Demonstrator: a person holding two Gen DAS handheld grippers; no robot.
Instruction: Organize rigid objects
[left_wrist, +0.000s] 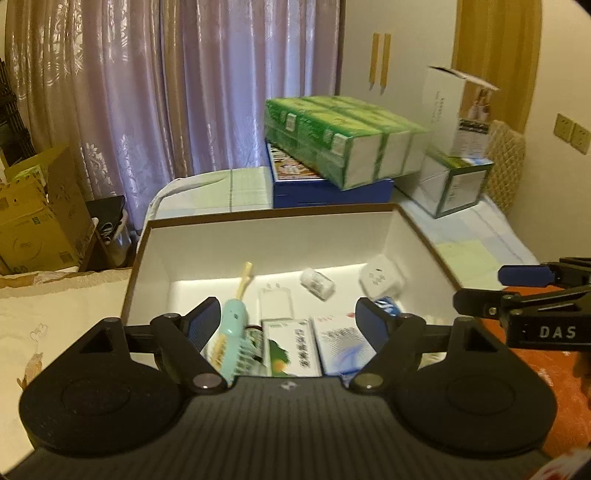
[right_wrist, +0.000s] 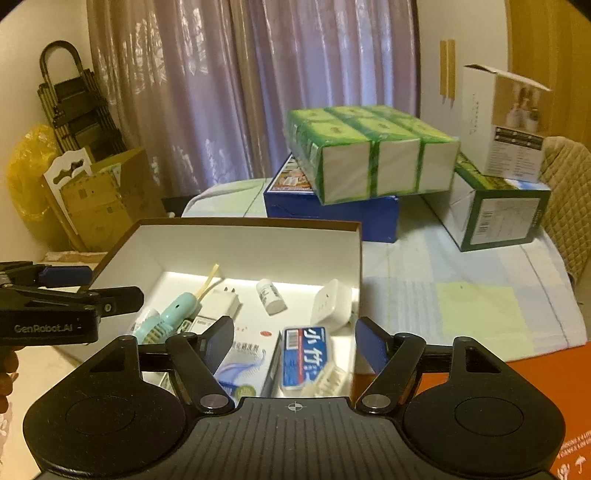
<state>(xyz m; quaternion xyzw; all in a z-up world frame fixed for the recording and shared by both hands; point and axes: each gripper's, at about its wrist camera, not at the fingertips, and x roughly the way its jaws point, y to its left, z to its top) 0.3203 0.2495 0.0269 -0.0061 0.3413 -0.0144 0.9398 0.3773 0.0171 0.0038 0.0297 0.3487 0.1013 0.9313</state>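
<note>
An open white box with brown edges (left_wrist: 207, 251) (right_wrist: 258, 247) sits on the bed. In it lie a mint green brush (left_wrist: 231, 328) (right_wrist: 173, 312), a small white bottle (left_wrist: 317, 283) (right_wrist: 271, 291), a white plug adapter (left_wrist: 380, 278) (right_wrist: 330, 304), a white charger (right_wrist: 223, 302), a blue and white toothpaste box (right_wrist: 304, 356) and medicine boxes (left_wrist: 291, 347) (right_wrist: 245, 363). My left gripper (left_wrist: 286, 319) is open and empty above the box's near edge. My right gripper (right_wrist: 295, 341) is open and empty over the box's near right corner.
Green tissue packs (left_wrist: 343, 136) (right_wrist: 369, 155) lie on a blue box (left_wrist: 332, 186) behind the white box. White cartons (left_wrist: 458, 110) (right_wrist: 502, 129) stand at the right. Cardboard boxes (left_wrist: 40, 214) (right_wrist: 99, 195) stand left by the curtain. An orange surface (right_wrist: 546, 387) lies at the near right.
</note>
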